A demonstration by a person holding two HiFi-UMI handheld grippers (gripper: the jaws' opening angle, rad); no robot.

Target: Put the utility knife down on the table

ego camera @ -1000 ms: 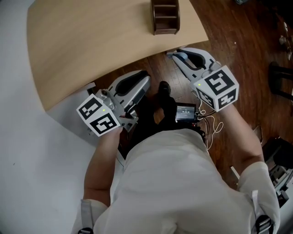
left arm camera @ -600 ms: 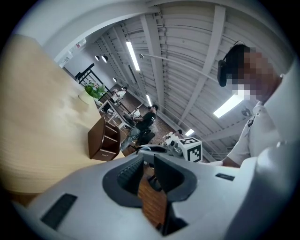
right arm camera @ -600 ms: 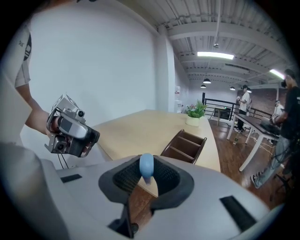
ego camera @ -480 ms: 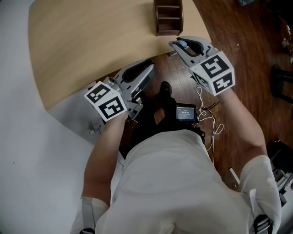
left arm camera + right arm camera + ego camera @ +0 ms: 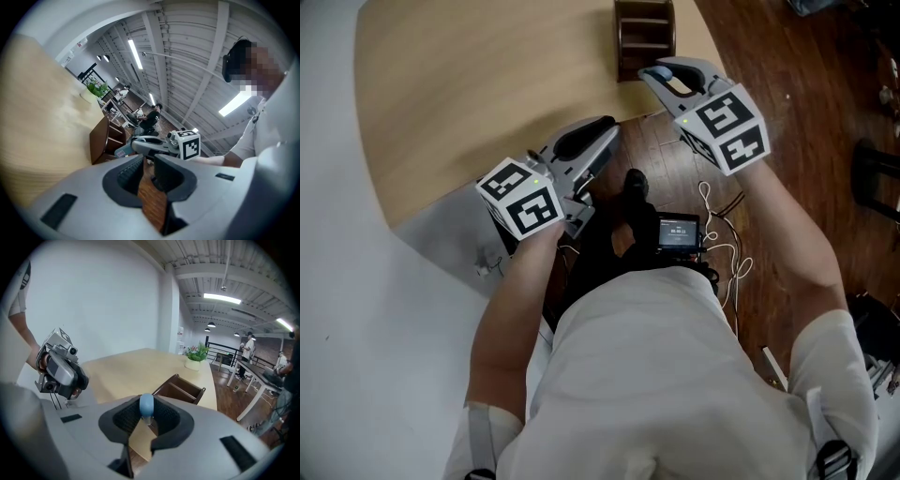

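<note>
Right gripper view shows the right gripper (image 5: 146, 414) with its jaws pinching the blue utility knife (image 5: 146, 404), whose rounded end pokes up between the pads. In the head view it hangs over the counter's (image 5: 469, 84) near right corner, just beside the brown wooden organizer (image 5: 644, 37). The left gripper (image 5: 592, 141) is at the near edge, its jaws narrowly apart with nothing between them.

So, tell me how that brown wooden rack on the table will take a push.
The rack looks like rigid wood, so it should move as one stiff piece. Its shelves show nothing in them, so it is probably light and would slide on the smooth table. It stands near the table's edge; a push that way could drop it.
</note>
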